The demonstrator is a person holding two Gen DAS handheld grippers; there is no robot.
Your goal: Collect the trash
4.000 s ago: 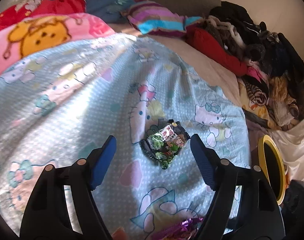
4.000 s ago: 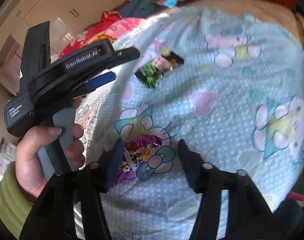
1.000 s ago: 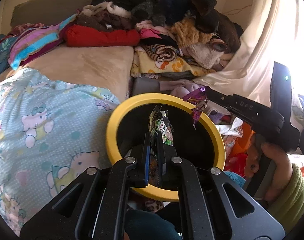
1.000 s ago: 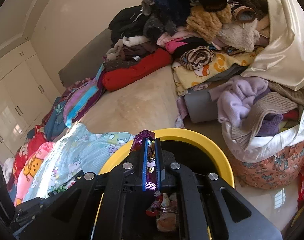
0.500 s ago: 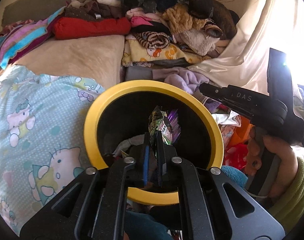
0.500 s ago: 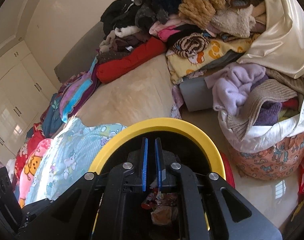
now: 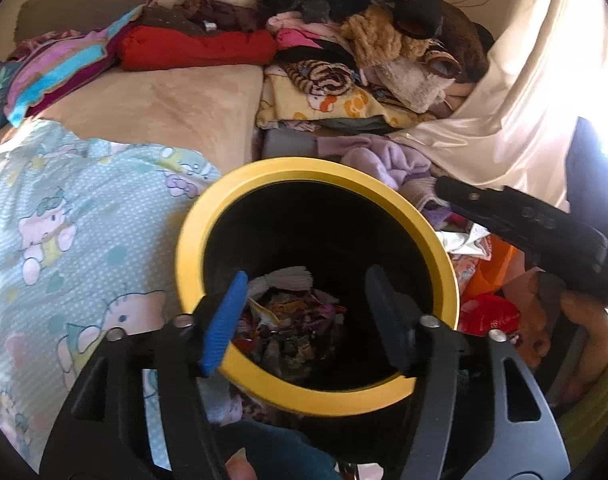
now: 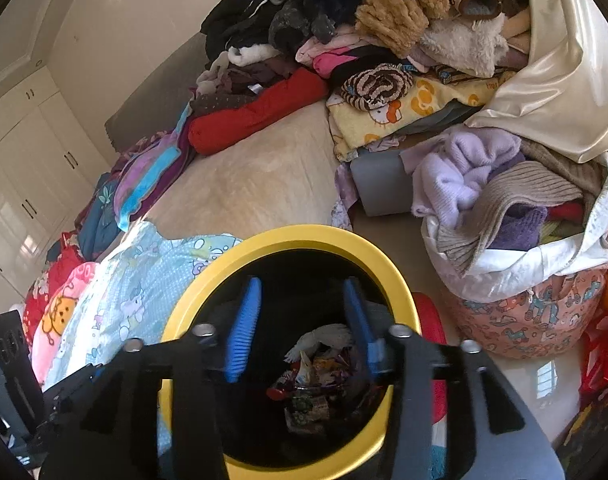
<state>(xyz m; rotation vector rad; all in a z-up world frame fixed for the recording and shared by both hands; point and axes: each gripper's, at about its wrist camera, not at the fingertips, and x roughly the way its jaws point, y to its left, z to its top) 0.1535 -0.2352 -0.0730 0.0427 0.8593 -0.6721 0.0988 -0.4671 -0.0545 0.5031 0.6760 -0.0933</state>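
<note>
A black trash bin with a yellow rim stands beside the bed and also shows in the right wrist view. Several crumpled wrappers lie at its bottom, also seen in the right wrist view. My left gripper is open and empty over the bin's mouth. My right gripper is open and empty over the same bin. The right gripper's body shows at the right of the left wrist view.
A light blue cartoon blanket covers the bed left of the bin. A heap of clothes lies on the far side of the bed. A full laundry bag sits on the floor right of the bin.
Both grippers have opened over the bin. The green snack wrapper left my left gripper and the purple wrapper left my right gripper; both dropped into the bin.
</note>
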